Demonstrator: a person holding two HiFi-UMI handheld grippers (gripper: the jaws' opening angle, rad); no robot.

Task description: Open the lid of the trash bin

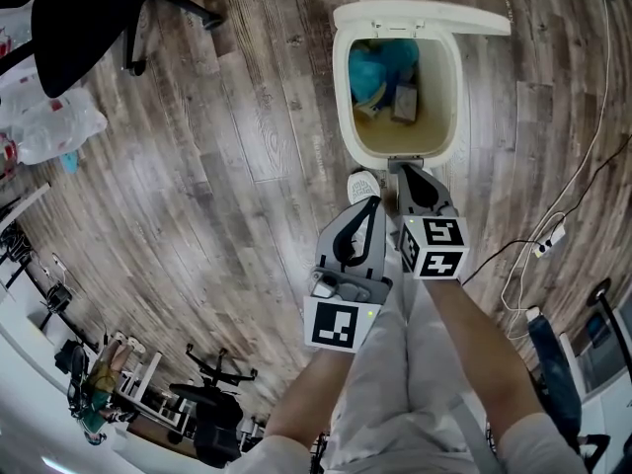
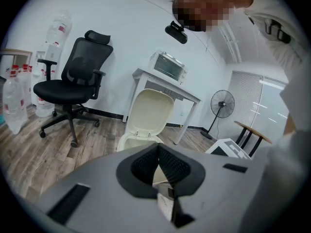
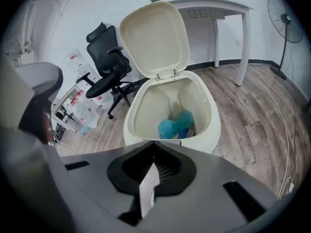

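Note:
The cream trash bin (image 1: 343, 117) stands on the wood floor with its lid (image 1: 423, 14) swung up and back, so the bin is open. Blue crumpled waste (image 1: 380, 72) lies inside. In the right gripper view the lid (image 3: 155, 38) stands upright behind the bin's rim (image 3: 214, 125). My right gripper (image 1: 403, 169) hovers at the bin's near rim, its jaws closed together (image 3: 154, 143). To its left and slightly nearer me is my left gripper (image 1: 374, 201), also shut (image 2: 158, 145), aimed level across the room. Neither gripper touches the bin.
A white shoe (image 1: 361, 184) rests by the bin's front. A black office chair (image 1: 89, 8) and plastic bags (image 1: 49, 117) are at the left. A power strip and cable (image 1: 548, 240) lie at the right. A table with an oven (image 2: 167, 67) and a fan (image 2: 222, 103) stand behind.

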